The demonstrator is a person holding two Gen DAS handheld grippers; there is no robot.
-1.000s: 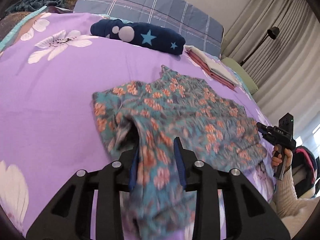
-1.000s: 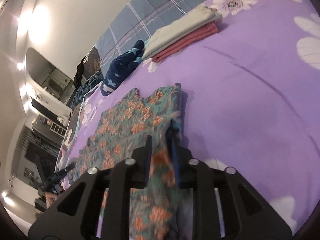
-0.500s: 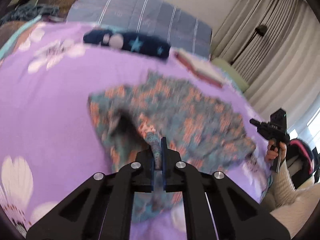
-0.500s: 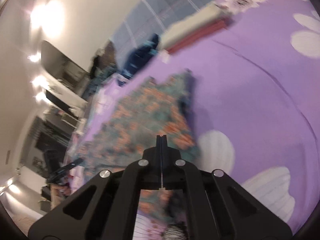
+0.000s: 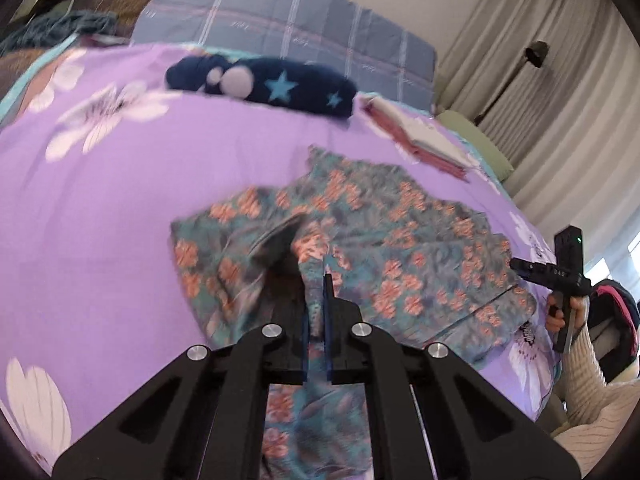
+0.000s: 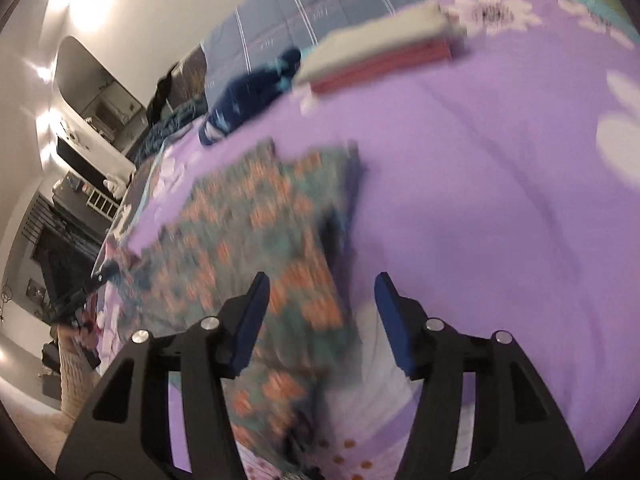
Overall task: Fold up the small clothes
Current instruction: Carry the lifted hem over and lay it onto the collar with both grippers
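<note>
A teal garment with orange flowers (image 5: 384, 240) lies spread on the purple flowered bedspread (image 5: 120, 208). My left gripper (image 5: 317, 312) is shut on a fold of the garment at its near edge and lifts it a little. My right gripper (image 6: 320, 300) is open, its blue pads apart just above the garment's near corner (image 6: 280, 264), holding nothing. The right gripper also shows in the left wrist view (image 5: 560, 272) at the garment's far right edge, held by a hand.
A navy rolled cloth with stars (image 5: 264, 84) lies at the back. A folded stack of white and pink clothes (image 5: 416, 136) sits right of it, and shows in the right wrist view (image 6: 380, 60). A grey plaid pillow (image 5: 288, 28) is behind. Curtains (image 5: 560, 100) hang at right.
My left gripper closed on the garment fold and keeps hold of it. My right gripper was shut half a second ago and has now opened, letting the garment's corner go.
</note>
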